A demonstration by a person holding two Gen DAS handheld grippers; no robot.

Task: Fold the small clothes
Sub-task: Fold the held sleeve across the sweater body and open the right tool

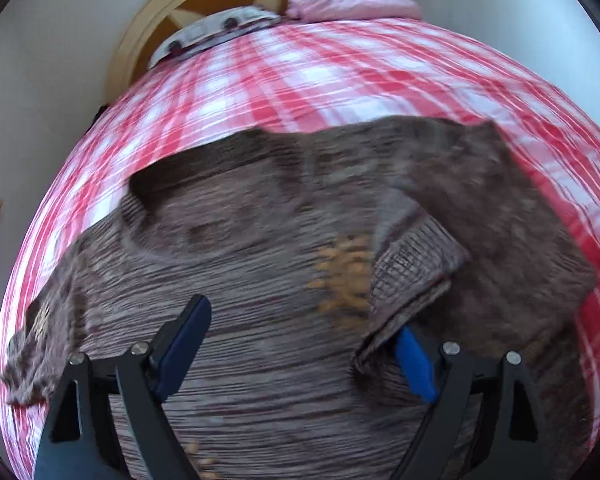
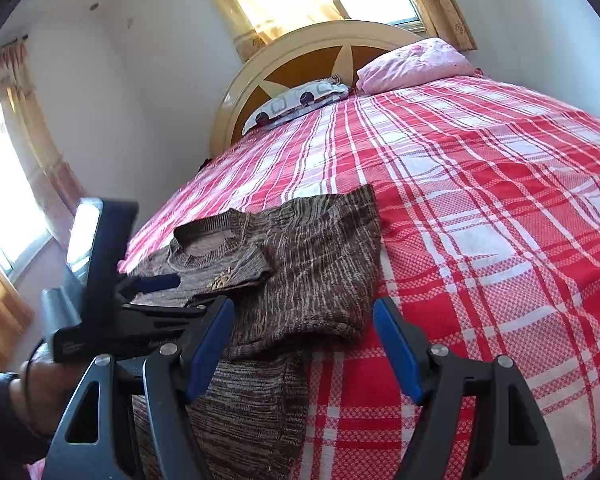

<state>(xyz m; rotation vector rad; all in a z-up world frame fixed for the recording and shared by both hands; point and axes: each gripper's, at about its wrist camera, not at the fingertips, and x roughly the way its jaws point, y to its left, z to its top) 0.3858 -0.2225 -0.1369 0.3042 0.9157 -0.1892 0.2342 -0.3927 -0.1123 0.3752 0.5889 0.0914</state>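
Note:
A brown knit sweater [image 1: 260, 280] lies on the red plaid bed [image 1: 300, 80], neck hole toward the headboard. One side and its sleeve [image 1: 420, 264] are folded over the chest, next to an orange motif [image 1: 344, 276]. My left gripper [image 1: 300, 344] hovers open over the sweater's body; the folded sleeve's edge covers the tip of its right finger. In the right wrist view my right gripper [image 2: 304, 340] stands open just above the folded part of the sweater [image 2: 308, 264], pressing on nothing. A hand [image 2: 36, 380] holds the left gripper [image 2: 172, 294] over the sweater's left half.
A pink pillow [image 2: 412, 66] and a patterned pillow [image 2: 296, 104] lie against the round headboard [image 2: 300, 52]. Curtained windows are behind the bed and at the left. The plaid sheet [image 2: 480, 220] spreads wide to the right of the sweater.

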